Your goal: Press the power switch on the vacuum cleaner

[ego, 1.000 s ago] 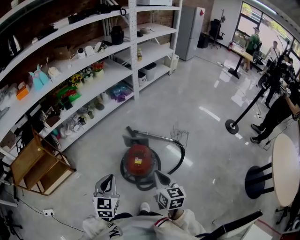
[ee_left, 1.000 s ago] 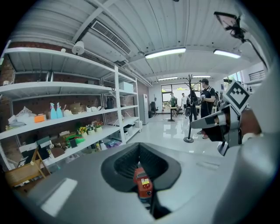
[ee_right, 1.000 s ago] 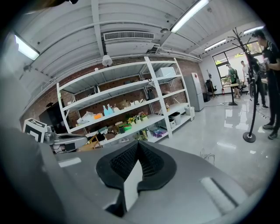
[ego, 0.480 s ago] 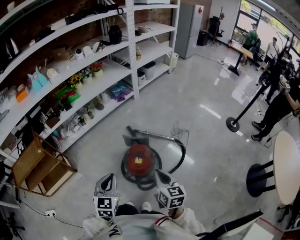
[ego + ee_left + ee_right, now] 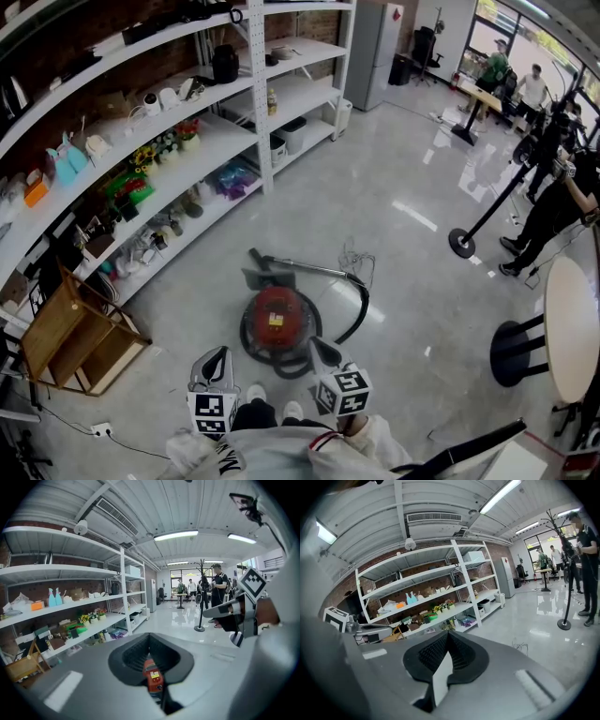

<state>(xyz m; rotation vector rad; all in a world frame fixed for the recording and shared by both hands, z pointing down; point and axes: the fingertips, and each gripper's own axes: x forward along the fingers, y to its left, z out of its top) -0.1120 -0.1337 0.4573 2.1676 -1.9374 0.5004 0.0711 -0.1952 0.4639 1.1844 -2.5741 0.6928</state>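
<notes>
Red vacuum cleaner (image 5: pixel 277 322) is sitting on the floor just beyond the person's feet. The left gripper (image 5: pixel 217 356) and right gripper (image 5: pixel 322 351) are hovering near it, jaws closed and empty. Bringing one closed tip down squarely on the switch should work best.

1. Vacuum cleaner (image 5: pixel 278 323) is sitting on the floor (image 5: pixel 412 187), mid-frame, just ahead of the person's shoes.
2. Left gripper (image 5: pixel 216 361) is hovering to its near left; right gripper (image 5: pixel 321 351) is hanging over its near right rim.
3. Hose (image 5: pixel 363 302) is curving round the vacuum's right side.
4. Shelving (image 5: pixel 187 131) is running along the left, with a wooden crate (image 5: pixel 66 337) sitting at its near end.
5. Round desk (image 5: pixel 572 328) is standing at the right edge, a floor stand (image 5: pixel 462 248) behind it, and people (image 5: pixel 553 216) are standing beyond that.
</notes>
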